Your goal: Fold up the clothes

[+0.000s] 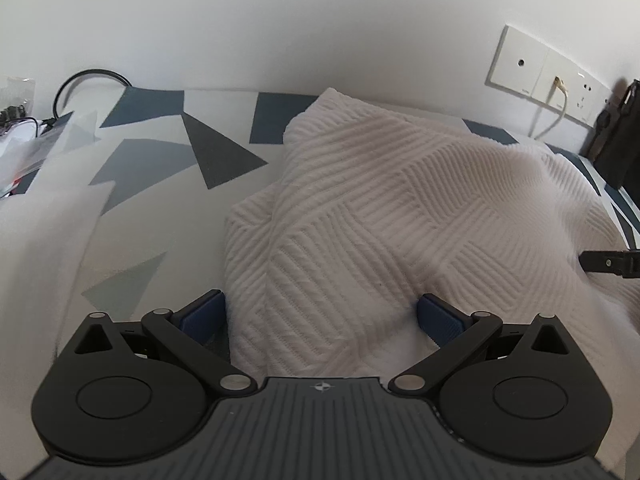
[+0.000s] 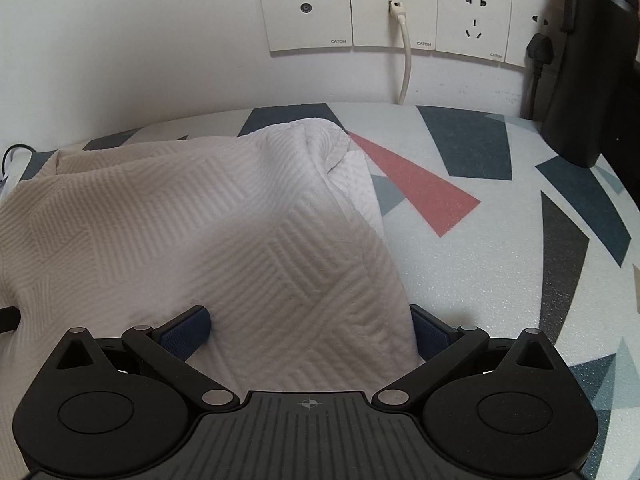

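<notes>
Both grippers — left point(image 1: 322, 316); right point(image 2: 310, 326) — spread wide, straddling cloth point(image 2: 224, 216) edges.

White ribbed garment point(image 1: 380, 208), woven in diagonal blocks, lying rumpled and partly doubled over on the patterned surface point(image 2: 480, 264).

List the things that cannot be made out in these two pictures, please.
- Left wrist view: the white textured woven cloth covers the near table; the left gripper, open, straddles it, contact unclear.
- Right wrist view: the cloth hides part of the right gripper's right-hand blue pad.
- Left wrist view: clear plastic clutter at the left edge is cut off and blurred.
- Right wrist view: the tall black container is cut off.
</notes>
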`<state>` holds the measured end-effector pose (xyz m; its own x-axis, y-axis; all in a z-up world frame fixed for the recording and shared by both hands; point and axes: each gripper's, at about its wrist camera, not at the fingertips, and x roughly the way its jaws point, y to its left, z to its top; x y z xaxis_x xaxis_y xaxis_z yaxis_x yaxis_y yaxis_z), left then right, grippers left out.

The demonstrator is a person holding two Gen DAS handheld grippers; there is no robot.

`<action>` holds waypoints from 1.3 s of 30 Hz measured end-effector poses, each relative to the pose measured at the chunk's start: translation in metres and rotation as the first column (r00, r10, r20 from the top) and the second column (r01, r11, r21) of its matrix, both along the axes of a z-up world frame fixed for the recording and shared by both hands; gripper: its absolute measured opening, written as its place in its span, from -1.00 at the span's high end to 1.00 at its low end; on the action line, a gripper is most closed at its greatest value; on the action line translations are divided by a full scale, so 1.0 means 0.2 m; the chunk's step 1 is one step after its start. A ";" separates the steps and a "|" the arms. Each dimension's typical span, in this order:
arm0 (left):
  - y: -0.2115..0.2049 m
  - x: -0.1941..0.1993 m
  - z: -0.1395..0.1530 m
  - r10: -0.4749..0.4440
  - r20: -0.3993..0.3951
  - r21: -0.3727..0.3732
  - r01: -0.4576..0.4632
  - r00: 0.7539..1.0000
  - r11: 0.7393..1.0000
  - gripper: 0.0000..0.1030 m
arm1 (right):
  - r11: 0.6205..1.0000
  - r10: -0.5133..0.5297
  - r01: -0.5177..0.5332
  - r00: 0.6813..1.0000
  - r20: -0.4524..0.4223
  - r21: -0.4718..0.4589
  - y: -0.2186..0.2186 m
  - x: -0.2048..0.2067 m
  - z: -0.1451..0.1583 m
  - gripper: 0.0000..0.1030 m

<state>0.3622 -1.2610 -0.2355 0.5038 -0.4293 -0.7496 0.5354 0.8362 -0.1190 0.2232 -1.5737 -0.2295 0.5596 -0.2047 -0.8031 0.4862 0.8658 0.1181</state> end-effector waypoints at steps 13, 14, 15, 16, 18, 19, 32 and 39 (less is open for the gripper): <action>-0.02 0.02 0.01 -0.021 -0.019 0.025 0.021 1.000 0.999 -1.00 | 0.999 0.041 -0.040 0.999 -0.011 0.005 -0.02 0.01 0.00 -0.99; -0.02 0.02 0.01 -0.019 -0.023 0.028 0.020 1.000 0.999 -1.00 | 0.999 0.047 -0.047 0.999 -0.014 0.007 -0.02 0.01 0.00 -0.99; -0.02 0.03 0.01 -0.018 -0.027 0.030 0.019 0.999 0.999 -1.00 | 0.999 0.054 -0.054 0.998 -0.016 0.009 -0.03 0.01 0.00 -0.99; -0.03 0.03 0.02 -0.017 -0.031 0.033 0.018 0.999 0.999 -1.00 | 0.998 0.063 -0.062 0.998 -0.018 0.011 -0.03 0.01 0.00 -0.99; -0.03 0.03 0.02 -0.014 -0.039 0.038 0.015 0.999 0.999 -1.00 | 0.997 0.081 -0.080 0.997 -0.022 0.017 -0.04 0.01 0.00 -0.99; -0.03 0.03 0.02 -0.012 -0.043 0.041 0.014 0.999 0.999 -1.00 | 0.996 0.087 -0.086 0.996 -0.024 0.019 -0.05 0.01 0.01 -0.99; 0.00 0.10 0.05 -0.091 -0.111 0.051 0.097 0.990 0.994 -1.00 | 0.997 0.032 -0.030 0.999 -0.028 0.069 -0.22 -0.07 0.02 -0.98; 0.04 0.11 0.06 -0.108 -0.168 0.092 0.125 0.980 0.988 -1.00 | 0.993 0.100 -0.097 0.994 -0.050 0.070 -0.22 -0.08 0.01 -0.99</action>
<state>0.3836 -1.2525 -0.2229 0.3231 -0.3956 -0.8597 0.6105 0.7813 -0.1301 0.2064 -1.6173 -0.2269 0.5302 -0.0951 -0.8425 0.4062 0.9007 0.1540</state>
